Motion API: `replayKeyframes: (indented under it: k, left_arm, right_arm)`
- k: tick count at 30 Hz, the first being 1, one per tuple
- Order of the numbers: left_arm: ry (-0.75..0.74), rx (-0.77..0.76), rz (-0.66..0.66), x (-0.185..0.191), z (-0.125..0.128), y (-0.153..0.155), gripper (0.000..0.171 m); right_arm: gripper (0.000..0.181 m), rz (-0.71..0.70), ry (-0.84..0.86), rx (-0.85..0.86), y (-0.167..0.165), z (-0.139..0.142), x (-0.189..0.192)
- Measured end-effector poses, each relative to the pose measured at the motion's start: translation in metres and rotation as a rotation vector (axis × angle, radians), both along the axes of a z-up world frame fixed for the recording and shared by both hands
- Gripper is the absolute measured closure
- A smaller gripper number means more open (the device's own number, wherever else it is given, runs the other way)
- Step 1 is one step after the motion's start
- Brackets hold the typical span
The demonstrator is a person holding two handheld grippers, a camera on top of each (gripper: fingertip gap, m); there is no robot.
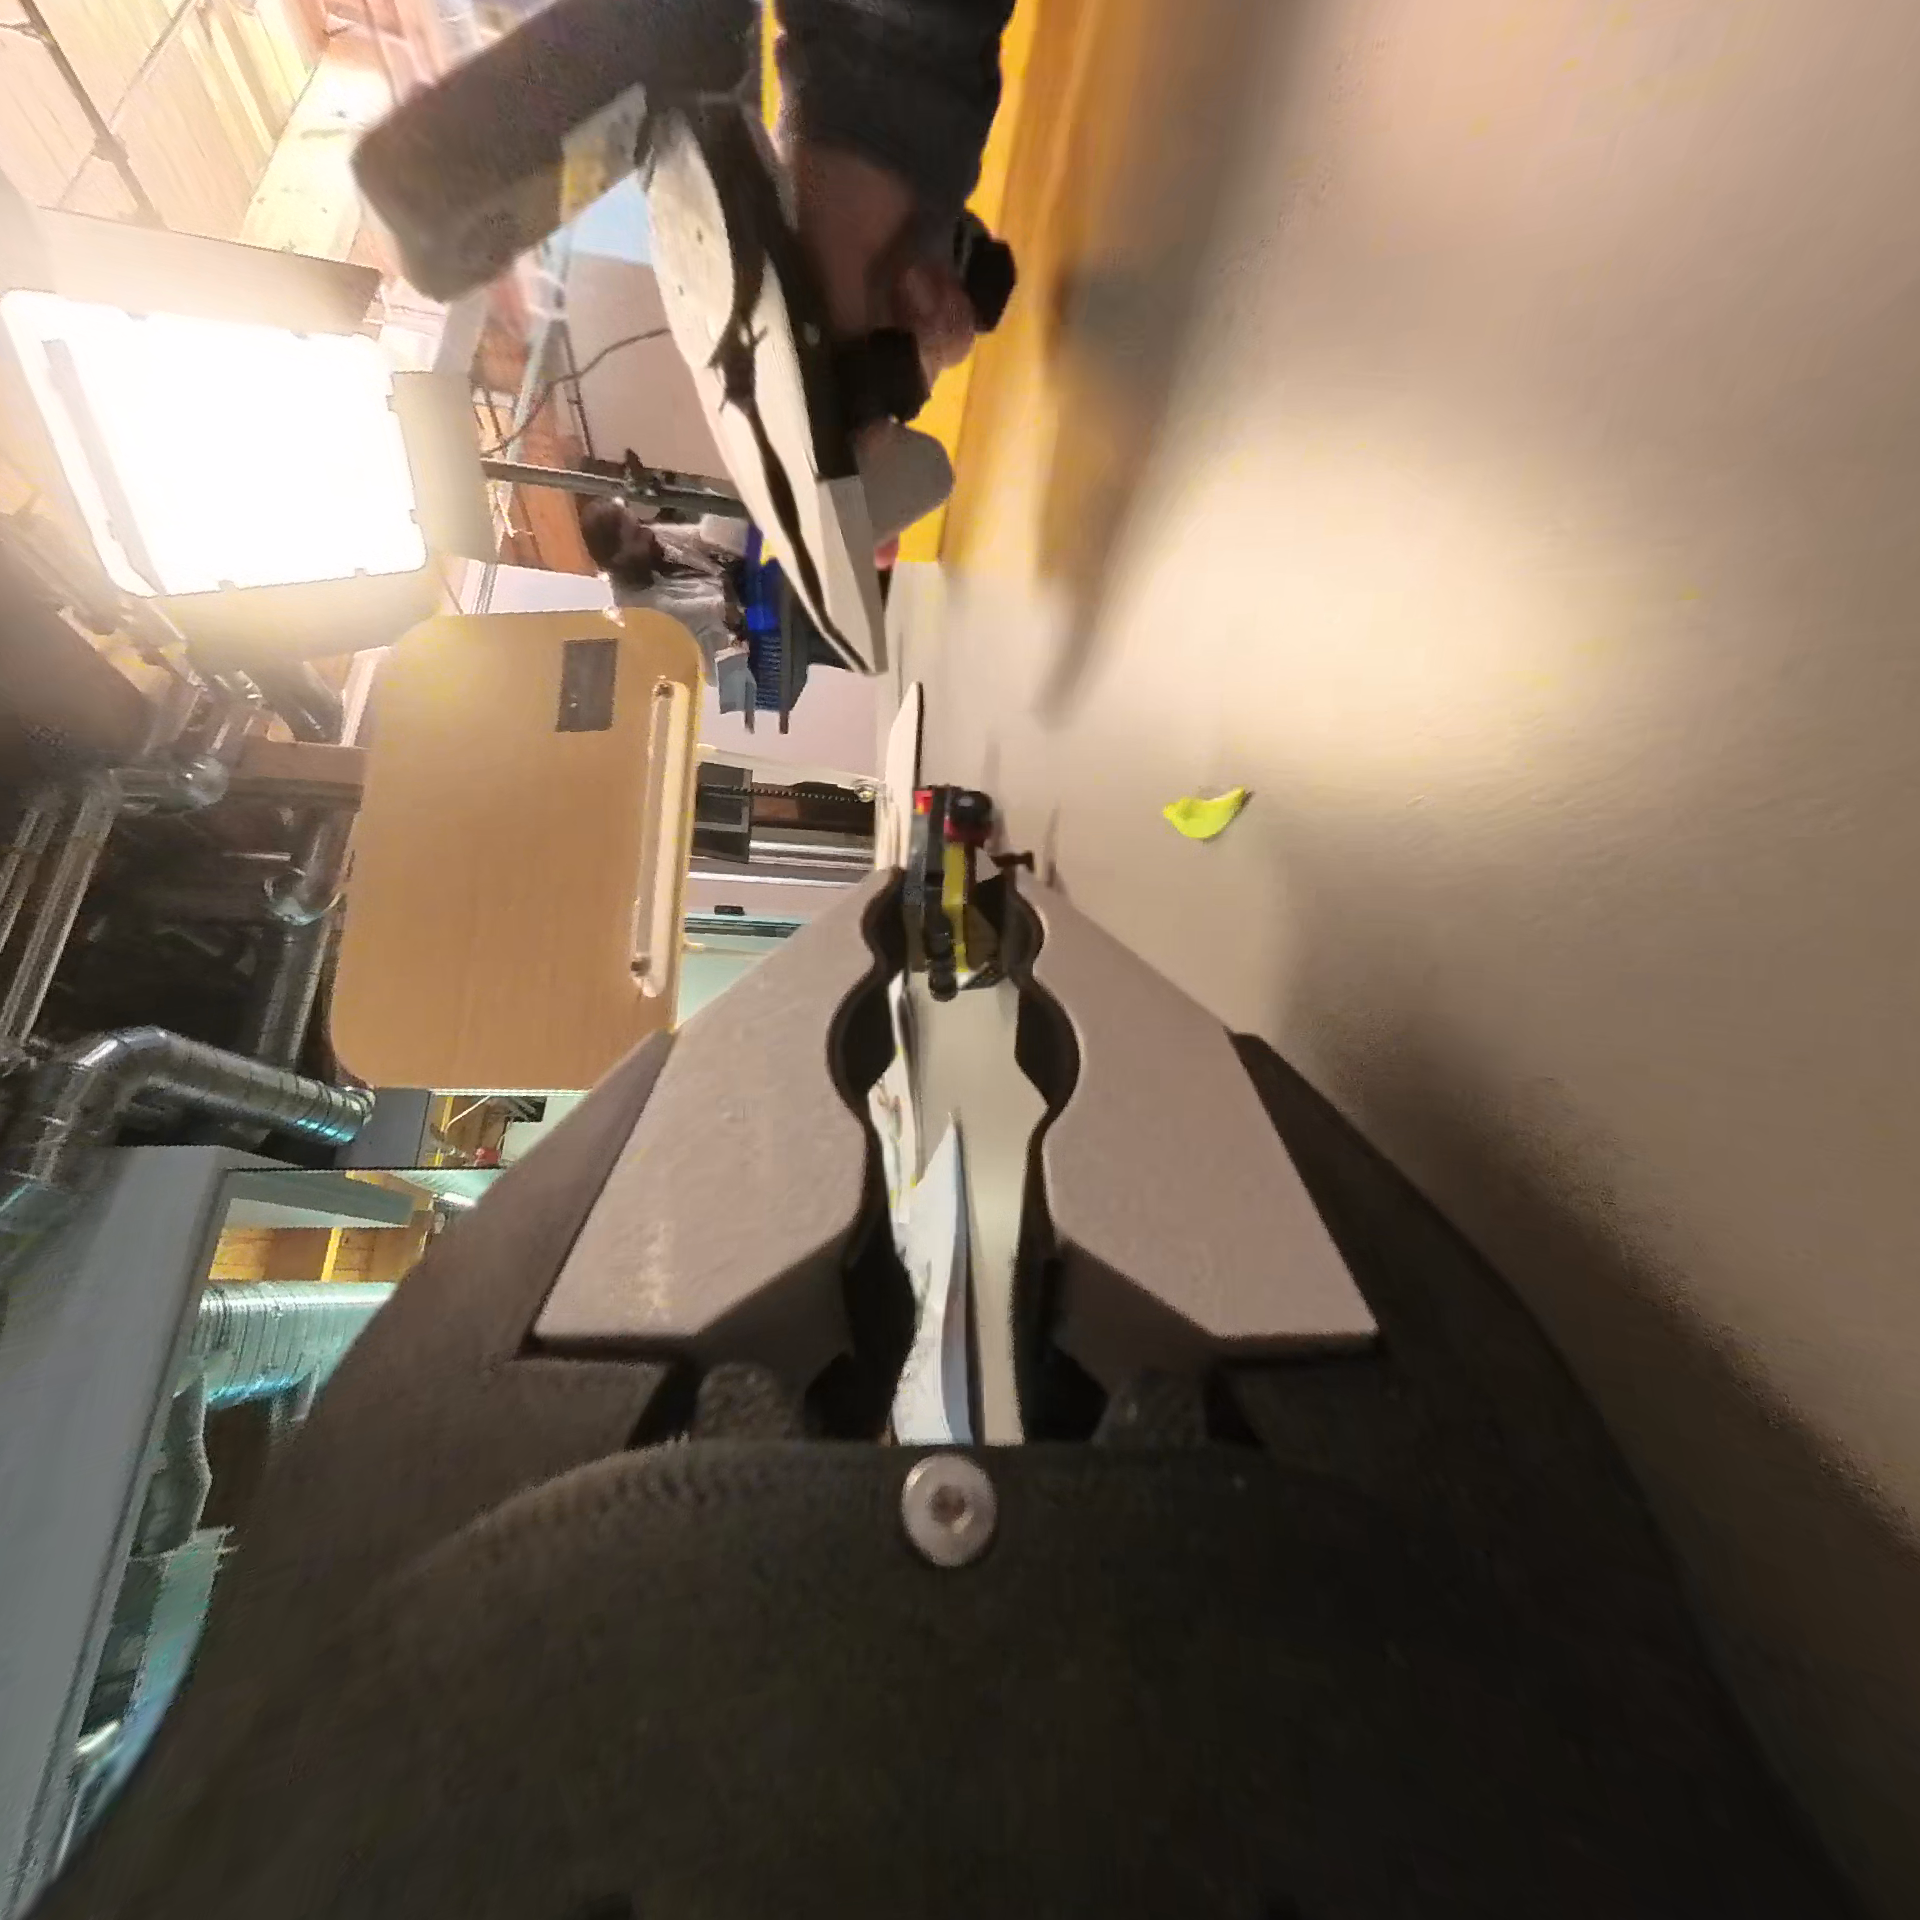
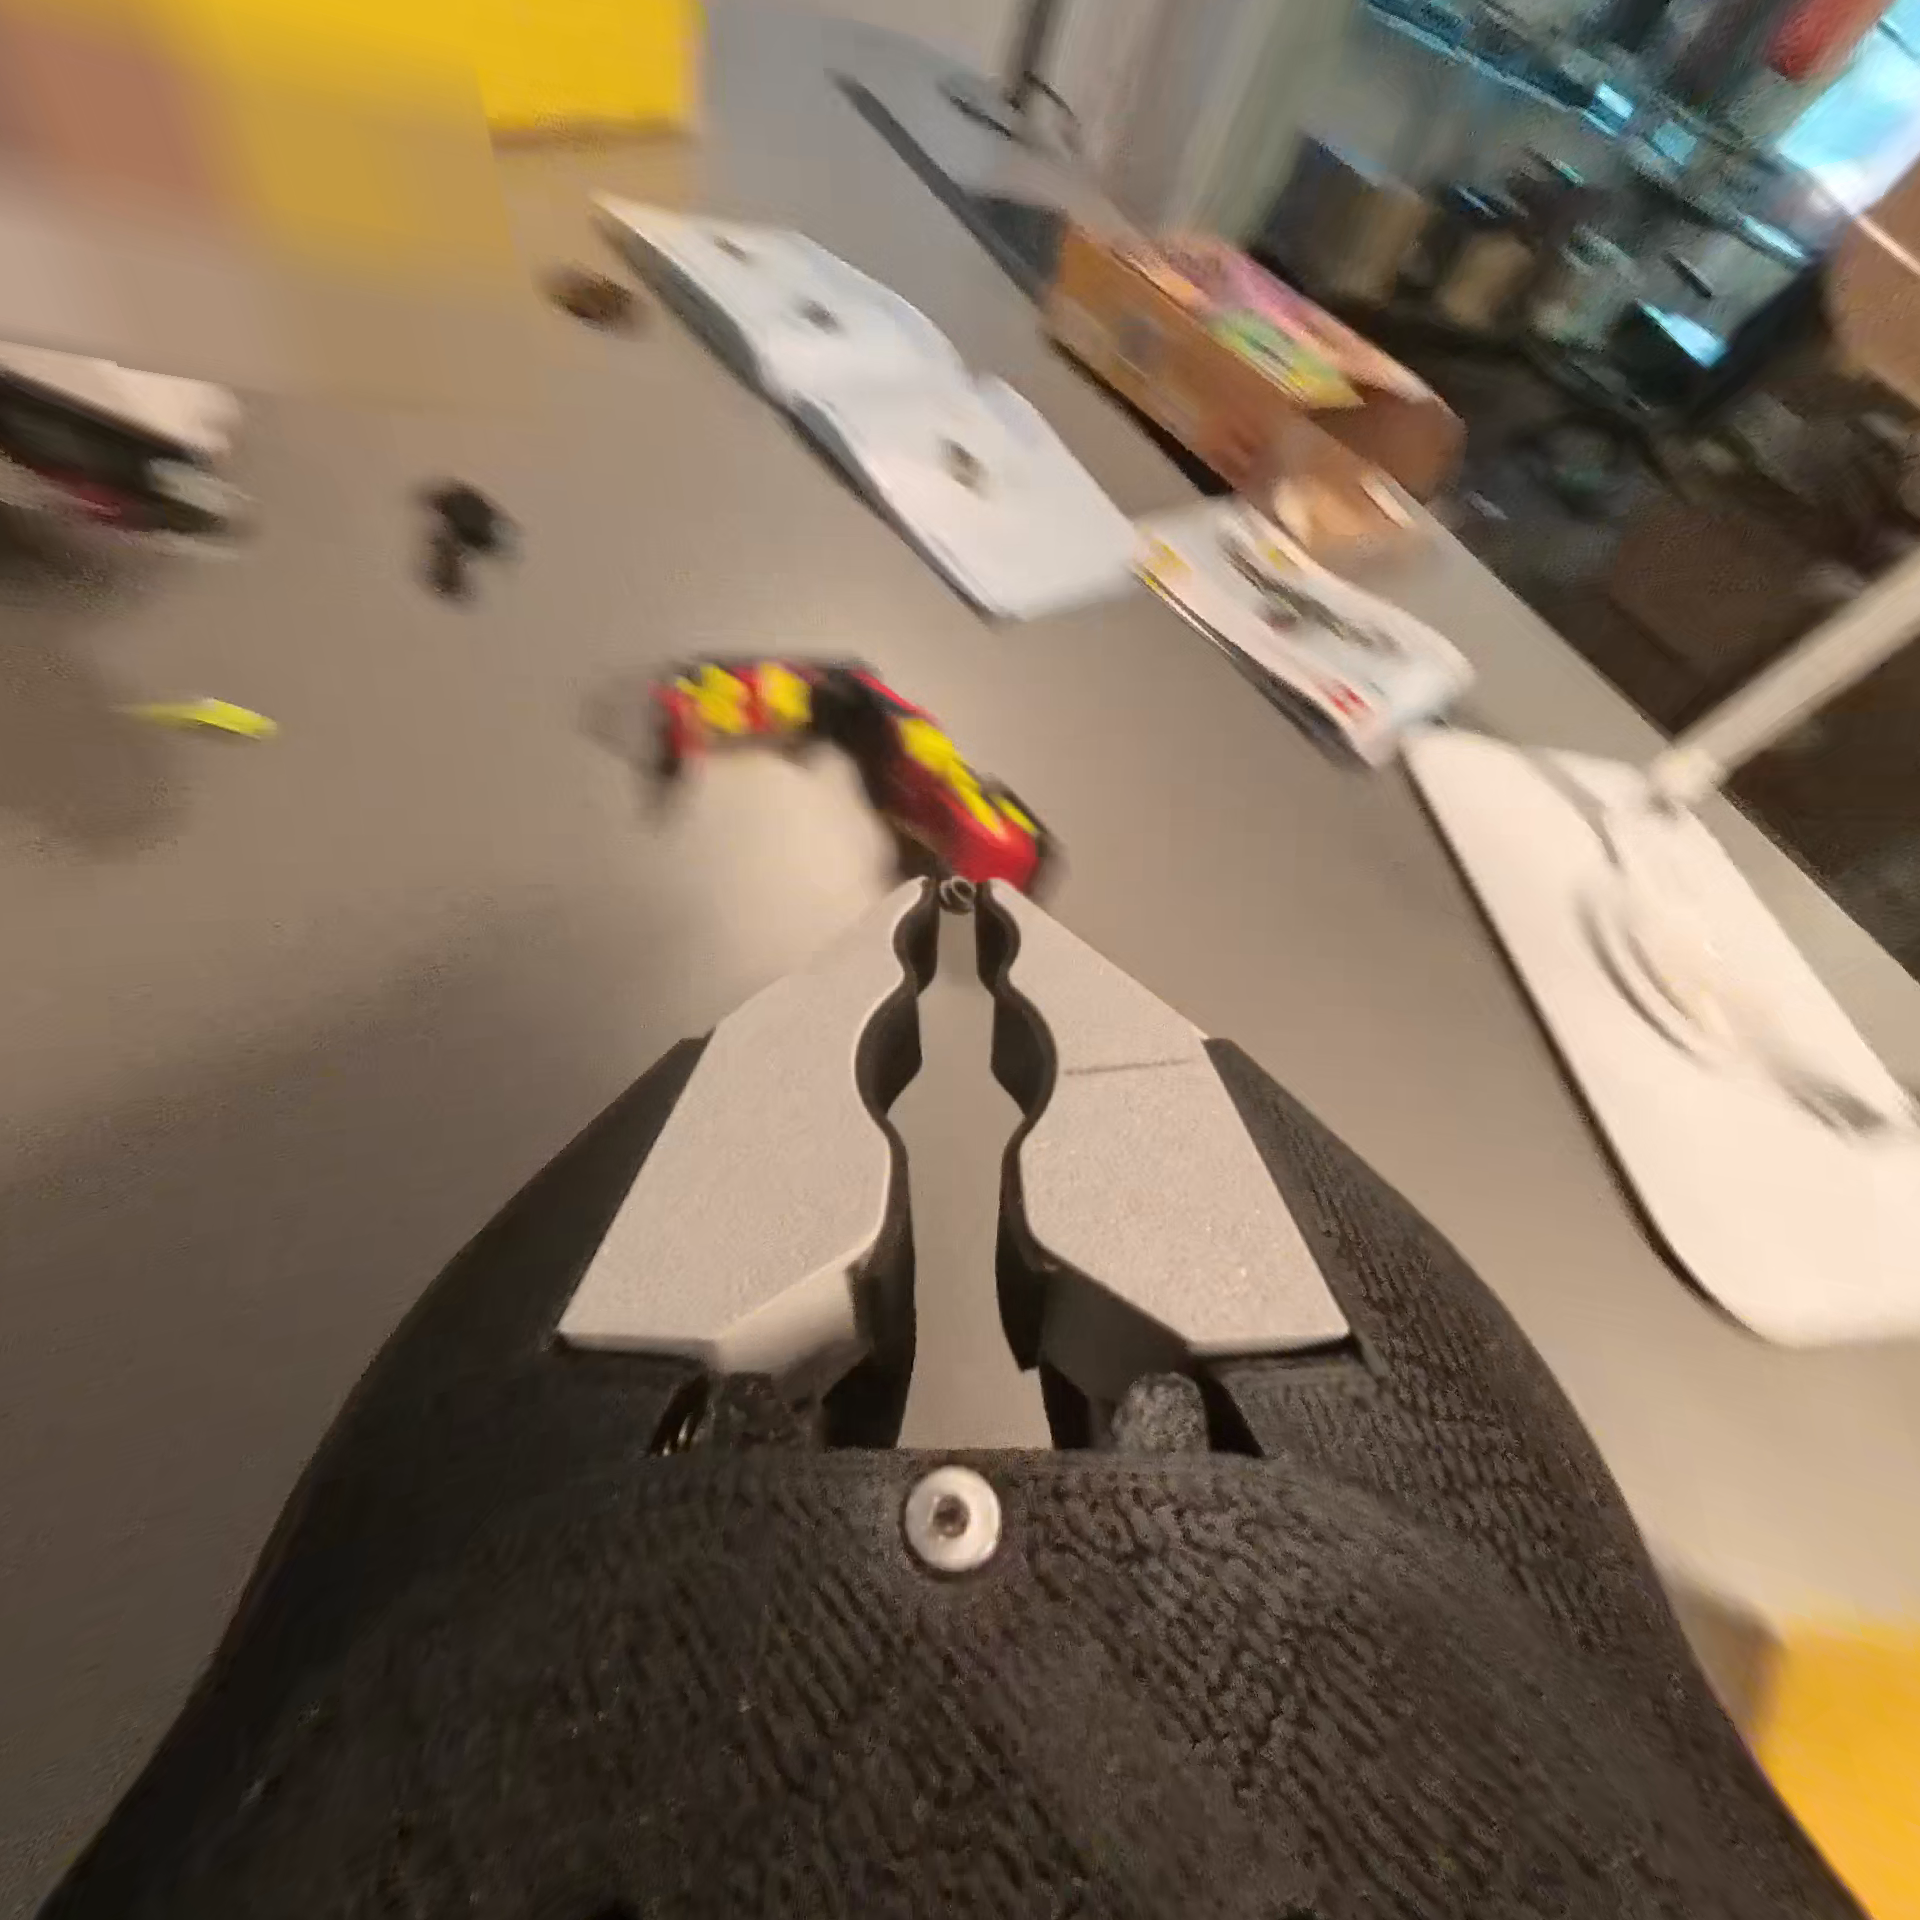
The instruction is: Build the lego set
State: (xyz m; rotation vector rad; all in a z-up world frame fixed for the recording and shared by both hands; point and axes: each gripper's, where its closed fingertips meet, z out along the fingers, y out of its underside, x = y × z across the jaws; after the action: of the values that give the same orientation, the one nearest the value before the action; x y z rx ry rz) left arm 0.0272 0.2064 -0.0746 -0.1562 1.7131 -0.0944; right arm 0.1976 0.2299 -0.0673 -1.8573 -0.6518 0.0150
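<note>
Left tongs pinching black-and-yellow lego assembly; right tongs nipping small black round piece. Joining step, probably: next, careful alignment over grey surface.

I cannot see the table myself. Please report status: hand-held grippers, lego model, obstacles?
Left hand-held gripper shut on lego model. Right hand-held gripper pinching small dark piece. Loose yellow piece on table, clear.

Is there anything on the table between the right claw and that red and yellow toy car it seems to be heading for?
Nothing visible. The right claw, holding a tiny round piece, has bare table right up to the red and yellow car.
</note>
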Motion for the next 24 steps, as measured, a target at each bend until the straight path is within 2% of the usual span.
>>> replayKeyframes:
  k: [4, 6, 8, 12, 24]
  left_arm:
    - [-0.043, -0.045, -0.002, 0.0, 0.01, 0.001, 0.156]
    - [-0.058, -0.056, -0.008, -0.001, 0.012, 0.0, 0.156]
    - [-0.071, -0.068, -0.016, -0.002, 0.015, -0.002, 0.156]
    - [-0.084, -0.091, -0.027, -0.002, 0.018, -0.004, 0.156]
    - [-0.088, -0.1, -0.043, -0.002, 0.019, -0.006, 0.156]
  right_arm:
    - [0.176, 0.344, 0.092, 0.038, -0.019, 0.033, -0.107]
    - [0.177, 0.45, 0.083, 0.043, -0.028, 0.042, -0.143]
    - [0.177, 0.498, 0.03, 0.036, -0.034, 0.04, -0.163]
    - [0.177, 0.508, -0.058, 0.026, -0.036, 0.03, -0.175]
    - [0.176, 0.494, -0.061, 0.011, -0.033, 0.024, -0.175]
